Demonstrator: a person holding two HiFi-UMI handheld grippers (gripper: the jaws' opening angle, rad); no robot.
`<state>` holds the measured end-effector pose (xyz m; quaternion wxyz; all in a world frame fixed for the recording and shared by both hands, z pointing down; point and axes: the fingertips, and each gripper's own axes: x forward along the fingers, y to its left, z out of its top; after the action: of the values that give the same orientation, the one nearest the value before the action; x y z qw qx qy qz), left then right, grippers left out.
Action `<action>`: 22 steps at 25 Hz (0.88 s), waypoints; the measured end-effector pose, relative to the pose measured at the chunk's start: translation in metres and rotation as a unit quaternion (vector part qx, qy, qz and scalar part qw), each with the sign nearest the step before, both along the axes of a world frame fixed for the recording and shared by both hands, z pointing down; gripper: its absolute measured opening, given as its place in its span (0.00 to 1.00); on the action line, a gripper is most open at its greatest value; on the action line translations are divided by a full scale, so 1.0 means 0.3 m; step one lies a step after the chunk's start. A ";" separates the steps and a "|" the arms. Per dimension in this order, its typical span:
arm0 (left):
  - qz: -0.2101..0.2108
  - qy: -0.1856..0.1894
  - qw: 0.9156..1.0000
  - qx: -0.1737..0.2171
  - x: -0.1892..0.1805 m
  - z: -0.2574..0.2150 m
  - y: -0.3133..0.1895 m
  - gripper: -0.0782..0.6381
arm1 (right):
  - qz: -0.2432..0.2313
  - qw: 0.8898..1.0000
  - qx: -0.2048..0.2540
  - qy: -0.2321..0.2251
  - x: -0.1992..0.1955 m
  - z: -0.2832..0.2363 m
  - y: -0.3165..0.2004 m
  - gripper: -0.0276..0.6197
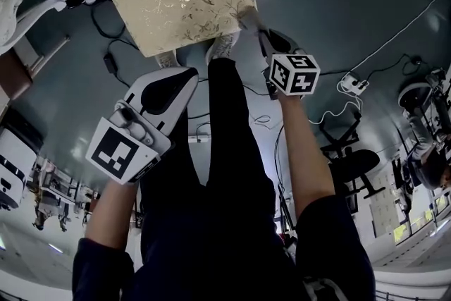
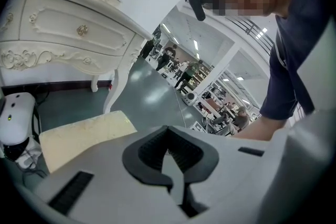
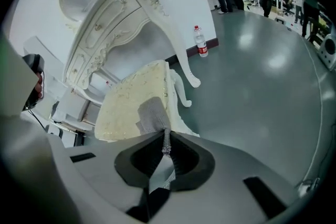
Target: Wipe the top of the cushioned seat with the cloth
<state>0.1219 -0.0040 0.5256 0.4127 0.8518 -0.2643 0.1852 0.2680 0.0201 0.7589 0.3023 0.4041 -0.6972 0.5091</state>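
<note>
**Trainee:** Fig. 1. What are the two tongs doing?

**Operator:** Right gripper [image 3: 166, 140]: I have its jaws clenched on a narrow fold of the grey cloth [image 3: 151, 114]. The cloth's free end lies on the cushioned seat [image 3: 128, 99], at the near corner on my right. Left gripper [image 2: 168, 132]: jaws pressed together with nothing between them, held apart from the seat on my side of its near edge.

**Trainee:** And the seat itself?

**Operator:** It stands on the grey floor [image 3: 262, 86] in front of the white dressing table [image 3: 113, 18]. Its cream patterned top is bare except at that one corner. A plastic bottle [image 3: 199, 42] stands by a table leg.

**Trainee:** Where can this go wrong?

**Operator:** In four ways, as I judge it.
- (a) Only a thin edge of cloth is pinched, so drag on the patterned fabric may pull it free in mid-stroke.
- (b) The cloth is bunched, so a pass would clean a narrow stripe and most of the top could go unwiped.
- (c) I start at a corner, so a pass angled outward carries the cloth over the edge. Pressing too low puts the hard jaw tips on the fabric.
- (d) Cables [image 1: 106, 56] lie on the floor beside the seat, and I could snag them if I step round.
</note>
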 end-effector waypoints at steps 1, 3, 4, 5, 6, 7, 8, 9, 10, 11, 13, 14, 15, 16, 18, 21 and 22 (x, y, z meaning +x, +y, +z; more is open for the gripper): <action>0.001 0.000 1.000 0.000 0.005 -0.001 -0.003 0.12 | 0.003 1.000 0.001 0.003 0.015 0.001 -0.002 0.11; -0.004 -0.001 1.000 0.003 0.010 -0.006 -0.014 0.12 | 0.007 1.000 0.007 0.011 0.041 -0.005 -0.012 0.11; -0.006 -0.001 1.000 0.005 0.011 -0.011 -0.018 0.12 | 0.009 1.000 0.011 0.014 0.053 -0.013 -0.018 0.11; -0.008 -0.001 1.000 0.007 0.011 -0.017 -0.021 0.12 | 0.013 1.000 0.015 0.017 0.066 -0.023 -0.023 0.11; -0.011 -0.001 1.000 0.009 0.009 -0.024 -0.024 0.12 | 0.016 0.999 0.019 0.020 0.076 -0.036 -0.029 0.11; -0.013 -0.001 1.000 0.011 0.006 -0.032 -0.025 0.12 | 0.018 0.999 0.024 0.022 0.083 -0.052 -0.035 0.11; -0.015 -0.001 1.000 0.013 0.000 -0.041 -0.027 0.12 | 0.018 0.999 0.029 0.023 0.084 -0.072 -0.041 0.11; -0.016 -0.001 1.000 0.017 -0.009 -0.052 -0.030 0.12 | 0.018 0.999 0.035 0.024 0.078 -0.097 -0.046 0.11; -0.018 0.000 1.000 0.021 -0.020 -0.064 -0.033 0.12 | 0.017 0.999 0.042 0.022 0.066 -0.127 -0.050 0.11; -0.019 0.001 0.999 0.026 -0.031 -0.079 -0.034 0.12 | 0.017 0.998 0.049 0.019 0.050 -0.162 -0.052 0.11; -0.018 0.004 0.999 0.037 -0.051 -0.118 -0.033 0.12 | 0.017 0.998 0.064 0.009 0.013 -0.245 -0.061 0.11; -0.017 0.007 0.999 0.045 -0.059 -0.145 -0.033 0.12 | 0.015 0.997 0.073 0.003 -0.008 -0.290 -0.067 0.11; -0.017 0.012 0.998 0.055 -0.066 -0.177 -0.037 0.12 | 0.013 0.996 0.083 -0.003 -0.030 -0.338 -0.075 0.11; -0.019 0.018 0.997 0.066 -0.074 -0.212 -0.043 0.12 | 0.011 0.996 0.092 -0.009 -0.053 -0.387 -0.081 0.11; -0.026 0.012 0.996 0.081 -0.105 -0.265 -0.057 0.12 | 0.009 0.993 0.113 -0.022 -0.099 -0.487 -0.101 0.11; -0.042 0.000 0.994 0.103 -0.173 -0.330 -0.080 0.12 | 0.000 0.988 0.149 -0.042 -0.180 -0.633 -0.148 0.11; -0.046 -0.003 0.993 0.110 -0.196 -0.358 -0.079 0.12 | -0.005 0.986 0.160 -0.050 -0.210 -0.686 -0.156 0.11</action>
<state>0.0629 -0.0277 0.4183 0.3235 0.8785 -0.3231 0.1386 0.2050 -0.0266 0.5531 0.2012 0.4179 -0.7859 0.4088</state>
